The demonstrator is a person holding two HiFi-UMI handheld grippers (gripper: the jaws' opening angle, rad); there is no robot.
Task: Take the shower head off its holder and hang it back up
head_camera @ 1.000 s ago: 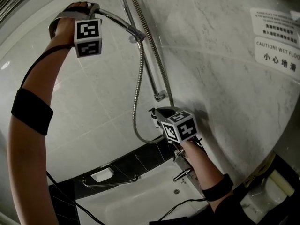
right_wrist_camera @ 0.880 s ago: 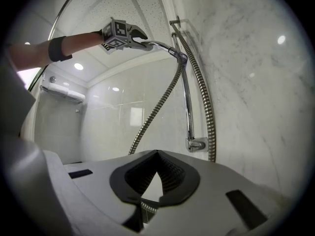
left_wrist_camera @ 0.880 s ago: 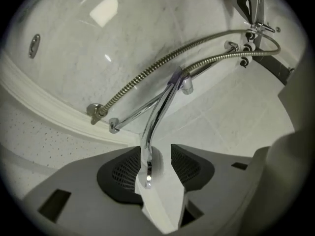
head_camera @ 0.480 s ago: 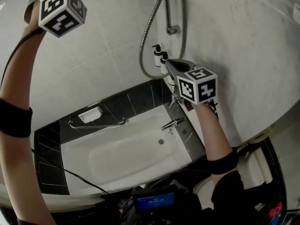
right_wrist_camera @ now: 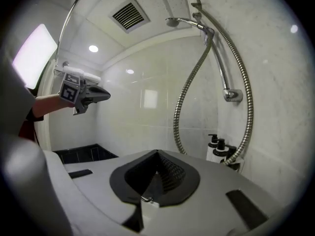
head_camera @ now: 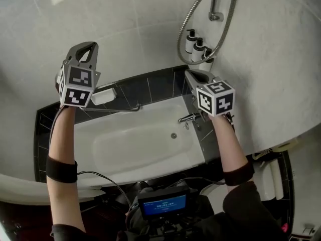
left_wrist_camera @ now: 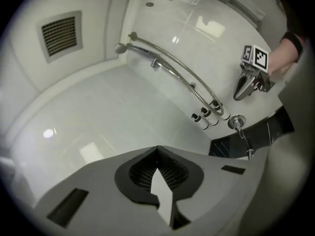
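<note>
Left tool (head_camera: 86, 49): clenched on nothing. A second ago I had it up at the shower head. Now it is low over the tub (head_camera: 125, 157) and rolled over.
Right tool (head_camera: 193, 75): also clenched and empty. It is lower than it was, above the tap (head_camera: 186, 118).
Shower head (right_wrist_camera: 172, 21): up high in its holder (right_wrist_camera: 210, 32) at the top of the rail (right_wrist_camera: 222, 70), well apart from both tools.
Hose (right_wrist_camera: 188, 92): hangs free in a loop down past the bottles (right_wrist_camera: 219, 149), with no tool touching it.
What changed: both hands have dropped away from the wall fitting. My head view has swung down from the rail to the tub.
Meaning for the task: I judge the head is hung back up and the job is at its end. I see nothing left to grasp.
Risk: I cannot tell from here how firmly the head sits in the holder. If it is seated loosely, it could slip out.
</note>
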